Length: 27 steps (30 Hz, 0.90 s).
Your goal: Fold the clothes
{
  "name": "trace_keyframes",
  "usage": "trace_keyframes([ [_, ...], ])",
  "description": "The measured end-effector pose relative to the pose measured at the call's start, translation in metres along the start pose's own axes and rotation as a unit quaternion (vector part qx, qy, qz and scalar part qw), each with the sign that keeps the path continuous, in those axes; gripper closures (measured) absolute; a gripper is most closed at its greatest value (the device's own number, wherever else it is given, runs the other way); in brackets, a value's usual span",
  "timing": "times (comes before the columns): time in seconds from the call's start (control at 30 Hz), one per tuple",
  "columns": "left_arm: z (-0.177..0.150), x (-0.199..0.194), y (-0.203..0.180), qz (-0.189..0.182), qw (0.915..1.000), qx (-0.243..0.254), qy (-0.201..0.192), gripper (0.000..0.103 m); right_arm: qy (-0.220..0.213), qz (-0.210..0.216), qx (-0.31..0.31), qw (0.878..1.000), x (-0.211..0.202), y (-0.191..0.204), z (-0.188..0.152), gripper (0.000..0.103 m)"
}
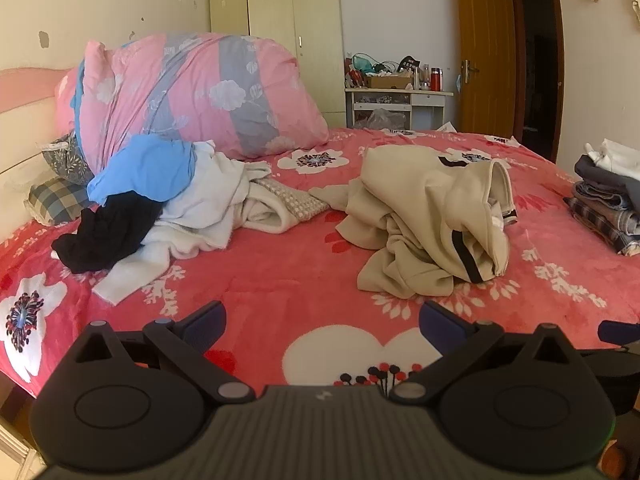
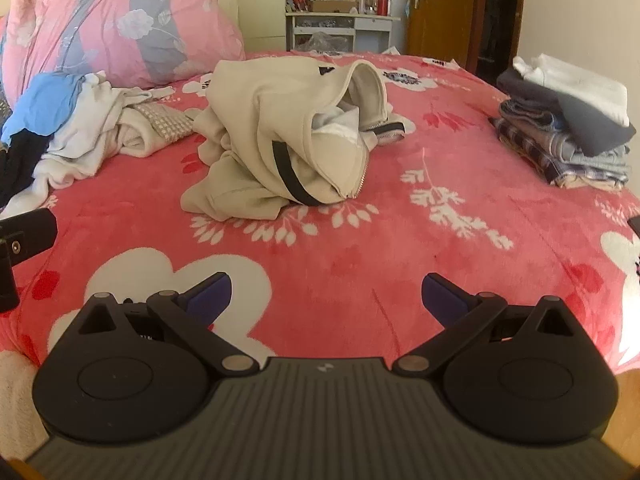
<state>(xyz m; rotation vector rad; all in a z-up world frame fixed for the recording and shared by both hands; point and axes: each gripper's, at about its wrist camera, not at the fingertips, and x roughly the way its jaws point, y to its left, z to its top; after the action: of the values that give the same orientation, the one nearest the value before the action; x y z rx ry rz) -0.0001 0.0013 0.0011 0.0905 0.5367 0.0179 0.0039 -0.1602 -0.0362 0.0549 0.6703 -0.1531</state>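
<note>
both grippers, left gripper (image 1: 322,316) and right gripper (image 2: 326,294), gape wide, empty; bare bedspread (image 2: 360,248) ahead; crumpled beige jacket (image 2: 288,136) beyond, zipper toward fingers.

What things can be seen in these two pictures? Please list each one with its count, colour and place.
jacket: one, beige with a black stripe and a zipper, crumpled mid-bed.
unfolded pile: several garments, blue, white, black, on the left of the bed.
folded stack: several items, white, dark grey, plaid, on the right of the bed.
quilt: one, pink and grey floral, bundled at the head of the bed.
pillows: two, checked and grey patterned, under the quilt.
bedspread: one, red with white flowers.
wardrobe: one, cream, back wall.
desk: one, white, cluttered, beside the door.
door: one, brown, open.
left gripper: one, black, open, empty.
right gripper: one, black, open, empty.
</note>
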Motion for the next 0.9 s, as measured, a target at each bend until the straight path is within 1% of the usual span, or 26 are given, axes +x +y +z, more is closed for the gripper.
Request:
trace_keyframes([
  [0.13, 0.002, -0.001, 0.004, -0.004, 1.0000, 0.000, 0.007, 0.000, -0.005, -0.004, -0.007, 1.000, -0.005, 0.002, 0.005, 0.001],
  [0.17, 0.003, -0.002, 0.006, -0.008, 0.9999, 0.000, 0.008, 0.000, -0.010, -0.008, -0.008, 1.000, -0.005, -0.002, 0.002, 0.001],
  [0.2, -0.007, 0.004, 0.002, -0.015, 0.9998, -0.004, 0.012, 0.000, -0.010, -0.008, -0.005, 1.000, -0.006, -0.004, 0.001, 0.001],
  [0.27, -0.012, 0.010, 0.002, -0.024, 0.9995, -0.009, 0.019, 0.000, -0.015, -0.013, -0.003, 1.000, -0.006, -0.003, -0.001, 0.001],
  [0.33, -0.016, 0.013, 0.002, -0.036, 0.9988, -0.014, 0.031, 0.000, -0.020, -0.017, 0.000, 1.000, -0.003, -0.003, -0.004, 0.001],
  [0.37, -0.018, 0.012, 0.004, -0.048, 0.9978, -0.018, 0.040, 0.000, -0.023, -0.019, 0.000, 1.000, -0.001, -0.005, -0.007, 0.001],
  [0.4, -0.018, 0.012, 0.010, -0.061, 0.9967, -0.023, 0.049, 0.000, -0.021, -0.023, 0.003, 1.000, -0.005, -0.002, -0.002, 0.001],
  [0.5, -0.024, 0.014, 0.009, -0.085, 0.9936, -0.029, 0.069, 0.000, -0.022, -0.024, 0.001, 0.999, -0.005, -0.002, -0.003, 0.001],
  [0.53, -0.027, 0.015, 0.008, -0.087, 0.9931, -0.031, 0.072, 0.000, -0.022, -0.025, 0.000, 0.999, -0.005, -0.001, -0.003, 0.001],
  [0.6, -0.033, 0.016, 0.007, -0.089, 0.9924, -0.035, 0.078, 0.000, -0.023, -0.026, -0.001, 0.999, -0.006, 0.000, -0.003, 0.001],
  [0.7, -0.038, 0.014, 0.006, -0.077, 0.9930, -0.043, 0.079, 0.000, -0.022, -0.025, 0.001, 0.999, -0.005, -0.001, -0.004, 0.001],
  [0.9, -0.034, 0.007, 0.008, -0.036, 0.9964, -0.042, 0.064, 0.000, -0.019, -0.023, 0.007, 1.000, -0.005, -0.004, -0.005, 0.001],
])
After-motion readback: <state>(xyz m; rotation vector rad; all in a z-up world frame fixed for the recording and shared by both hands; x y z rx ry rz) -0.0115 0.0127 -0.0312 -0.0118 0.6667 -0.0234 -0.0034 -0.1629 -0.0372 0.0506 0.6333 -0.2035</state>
